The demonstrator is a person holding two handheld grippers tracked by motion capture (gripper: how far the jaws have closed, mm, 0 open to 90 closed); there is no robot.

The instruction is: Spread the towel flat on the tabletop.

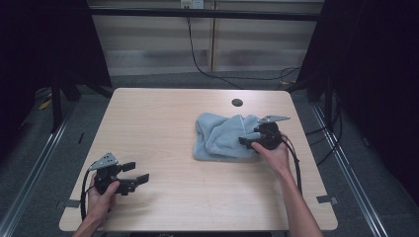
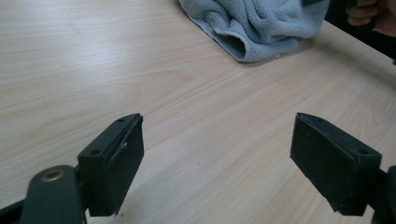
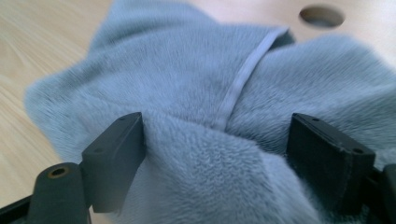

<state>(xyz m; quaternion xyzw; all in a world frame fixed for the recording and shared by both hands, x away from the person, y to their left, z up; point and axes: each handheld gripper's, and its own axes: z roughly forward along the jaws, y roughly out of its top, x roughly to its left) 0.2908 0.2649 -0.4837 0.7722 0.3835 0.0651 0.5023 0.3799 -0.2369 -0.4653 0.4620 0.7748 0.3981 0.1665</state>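
Observation:
A crumpled grey-blue towel (image 1: 222,136) lies right of the middle of the light wooden table (image 1: 158,118). My right gripper (image 1: 249,136) is at the towel's right edge and points left into it. In the right gripper view the towel (image 3: 187,70) bulges up between the widely spread jaws of that gripper (image 3: 217,154), so it stands open around a fold. My left gripper (image 1: 137,173) rests near the table's front left, open, with bare wood between its jaws (image 2: 217,154). The towel (image 2: 261,23) lies far ahead of it.
A round cable hole (image 1: 237,102) sits in the table behind the towel. Black cables (image 1: 202,64) run over the floor beyond the far edge. Metal rails flank the table on both sides. The person's right hand (image 2: 369,14) shows past the towel.

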